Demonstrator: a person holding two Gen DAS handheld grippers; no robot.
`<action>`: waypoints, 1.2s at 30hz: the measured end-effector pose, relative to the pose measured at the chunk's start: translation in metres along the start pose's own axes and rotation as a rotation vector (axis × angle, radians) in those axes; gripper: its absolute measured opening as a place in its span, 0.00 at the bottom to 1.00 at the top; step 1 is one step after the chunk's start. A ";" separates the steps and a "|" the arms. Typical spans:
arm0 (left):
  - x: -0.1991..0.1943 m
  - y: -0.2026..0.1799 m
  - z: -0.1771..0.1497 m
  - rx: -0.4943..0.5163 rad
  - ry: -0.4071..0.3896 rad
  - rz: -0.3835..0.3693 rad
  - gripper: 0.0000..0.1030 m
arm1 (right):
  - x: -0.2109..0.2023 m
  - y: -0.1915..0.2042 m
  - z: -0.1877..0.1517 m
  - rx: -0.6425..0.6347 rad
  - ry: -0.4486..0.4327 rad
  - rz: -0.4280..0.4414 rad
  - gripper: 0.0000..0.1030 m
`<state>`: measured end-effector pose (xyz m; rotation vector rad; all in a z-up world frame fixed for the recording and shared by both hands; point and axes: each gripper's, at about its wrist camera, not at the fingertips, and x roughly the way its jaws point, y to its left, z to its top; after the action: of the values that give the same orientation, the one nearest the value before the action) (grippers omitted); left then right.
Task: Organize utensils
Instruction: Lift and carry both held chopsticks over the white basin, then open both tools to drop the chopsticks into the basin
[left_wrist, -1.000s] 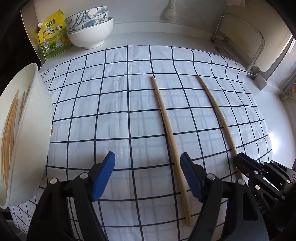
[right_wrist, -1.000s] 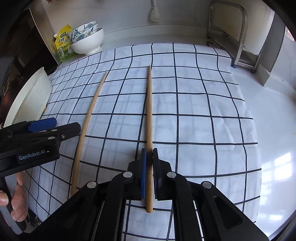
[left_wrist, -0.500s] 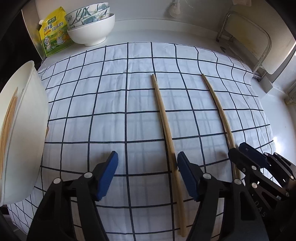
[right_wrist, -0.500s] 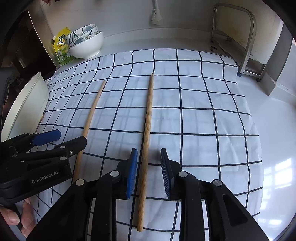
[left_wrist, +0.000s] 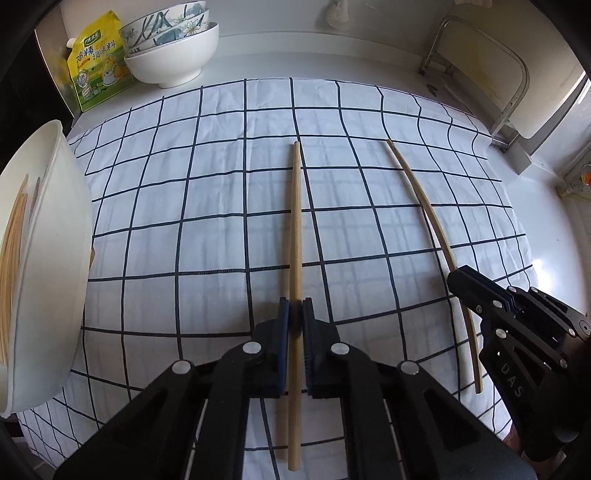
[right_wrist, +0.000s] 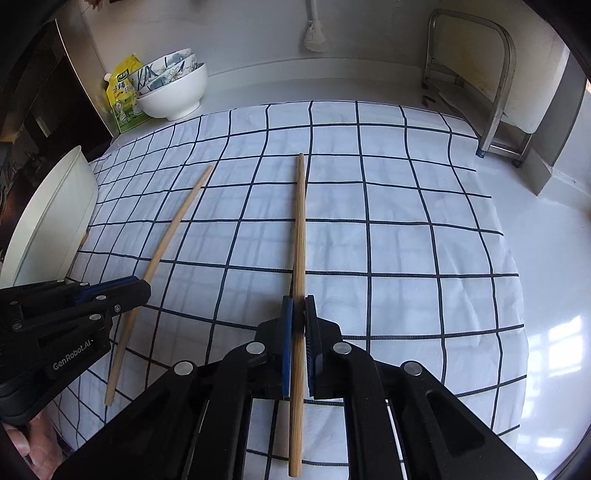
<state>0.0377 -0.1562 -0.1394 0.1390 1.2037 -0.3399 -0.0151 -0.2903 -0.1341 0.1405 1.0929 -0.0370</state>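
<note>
Chopsticks lie side by side, apart, on the checked cloth (left_wrist: 221, 206). Left gripper (left_wrist: 294, 314) is clamped on the left chopstick (left_wrist: 294, 236); right gripper (right_wrist: 298, 310) is clamped on the right chopstick (right_wrist: 300, 229). Whether either stick is lifted is hard to say. White bowl (left_wrist: 55, 258) at the left edge holds more sticks.

I read "GenRobot.AI" on the left gripper (right_wrist: 146, 291) body, down to the left of my right jaws. "DAS" runs along the right gripper (left_wrist: 452, 280) body, low to the right of my left jaws. The yellow pouch (left_wrist: 96, 59), far ahead-left, carries Chinese print I cannot make out.
</note>
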 end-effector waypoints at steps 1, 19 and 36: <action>-0.005 0.001 -0.002 -0.003 -0.004 -0.007 0.07 | -0.004 0.001 0.000 0.007 -0.003 0.004 0.06; -0.125 0.130 0.014 -0.059 -0.185 0.049 0.07 | -0.059 0.136 0.062 -0.066 -0.097 0.190 0.06; -0.114 0.301 -0.005 -0.256 -0.144 0.176 0.08 | 0.016 0.325 0.081 -0.279 0.063 0.306 0.06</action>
<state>0.0966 0.1489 -0.0576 -0.0023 1.0737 -0.0394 0.0957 0.0215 -0.0808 0.0569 1.1183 0.3949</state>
